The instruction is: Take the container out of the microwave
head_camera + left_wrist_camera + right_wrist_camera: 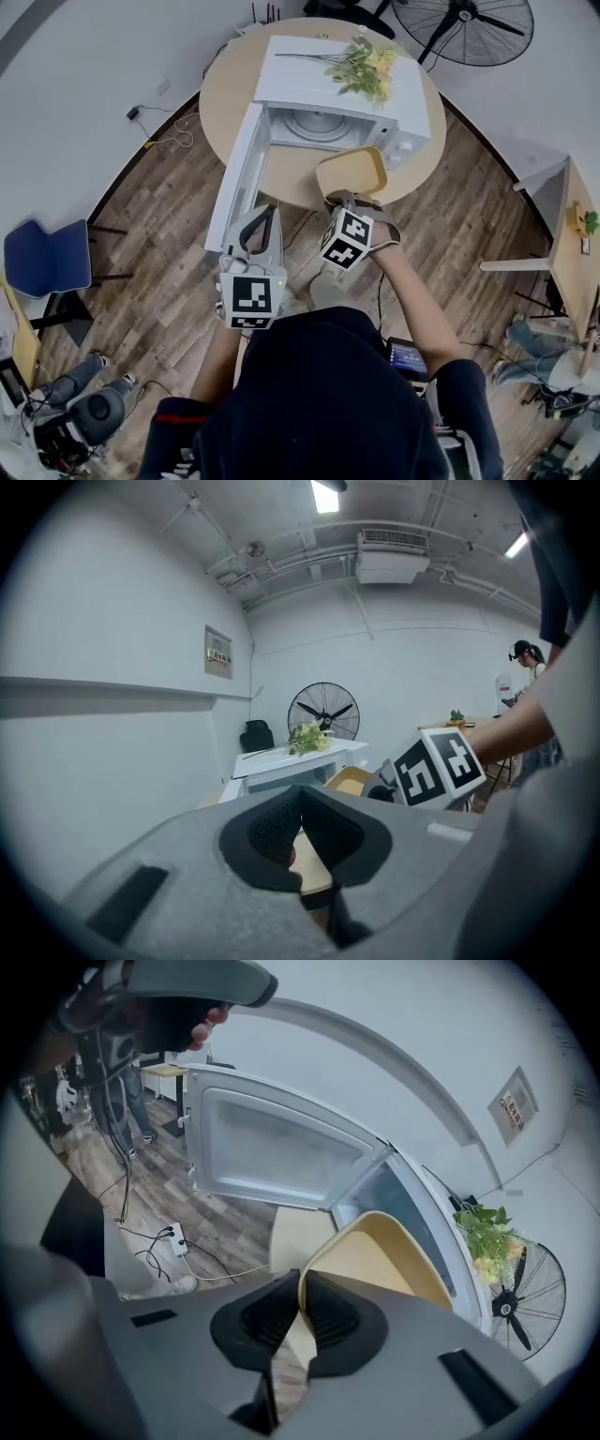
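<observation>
Beside open door [234, 173], container [352, 172], flowers [366, 67] atop microwave [281, 84]

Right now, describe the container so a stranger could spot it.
A white microwave oven sits door-open on the round wooden table. Before its opening, the right hand-held gripper pinches a shallow pale-yellow rectangular container, the only dish there.

White walls [103, 621]; wood plank floor [159, 272]; round table [225, 94]; black standing fan [466, 28]; blue chair [47, 255].
</observation>
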Demonstrator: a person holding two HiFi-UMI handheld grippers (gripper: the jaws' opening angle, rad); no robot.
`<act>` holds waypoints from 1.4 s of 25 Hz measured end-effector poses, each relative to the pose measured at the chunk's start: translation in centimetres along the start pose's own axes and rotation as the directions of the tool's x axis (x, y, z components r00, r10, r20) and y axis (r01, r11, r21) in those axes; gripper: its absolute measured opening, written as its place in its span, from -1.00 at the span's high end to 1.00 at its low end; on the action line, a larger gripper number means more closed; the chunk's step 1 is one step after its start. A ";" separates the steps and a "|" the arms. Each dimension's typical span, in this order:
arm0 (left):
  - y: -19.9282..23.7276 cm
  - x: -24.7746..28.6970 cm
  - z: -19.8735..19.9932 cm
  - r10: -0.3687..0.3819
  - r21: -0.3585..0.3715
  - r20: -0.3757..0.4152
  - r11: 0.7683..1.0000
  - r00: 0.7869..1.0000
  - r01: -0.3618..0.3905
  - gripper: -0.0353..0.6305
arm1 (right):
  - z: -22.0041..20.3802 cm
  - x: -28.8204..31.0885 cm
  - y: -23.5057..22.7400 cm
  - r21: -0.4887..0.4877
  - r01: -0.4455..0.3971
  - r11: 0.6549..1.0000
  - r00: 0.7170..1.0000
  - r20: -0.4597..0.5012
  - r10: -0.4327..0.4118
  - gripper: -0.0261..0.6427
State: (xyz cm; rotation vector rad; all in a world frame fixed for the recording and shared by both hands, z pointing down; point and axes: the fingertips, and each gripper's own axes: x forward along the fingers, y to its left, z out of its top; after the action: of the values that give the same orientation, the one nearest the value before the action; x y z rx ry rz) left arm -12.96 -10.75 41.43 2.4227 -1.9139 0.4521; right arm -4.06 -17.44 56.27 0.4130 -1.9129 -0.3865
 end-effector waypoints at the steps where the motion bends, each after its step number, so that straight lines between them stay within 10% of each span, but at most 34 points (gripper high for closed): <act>1: -0.1 -0.1 0.0 -0.004 0.002 0.002 1.000 1.000 0.004 0.85 | 0.0 -0.4 0.2 0.002 0.000 1.000 1.000 0.001 0.000 0.84; 35: -8.5 3.7 5.2 0.031 0.045 0.033 0.998 0.999 -0.032 0.85 | -5.4 -9.2 -0.6 -0.110 -0.034 0.993 0.994 0.103 0.046 0.84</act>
State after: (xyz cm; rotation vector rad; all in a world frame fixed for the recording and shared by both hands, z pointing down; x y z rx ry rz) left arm -2.97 -13.17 38.69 2.4457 -1.9787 0.4662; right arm 4.24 -14.15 50.45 0.2869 -1.9887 -0.4913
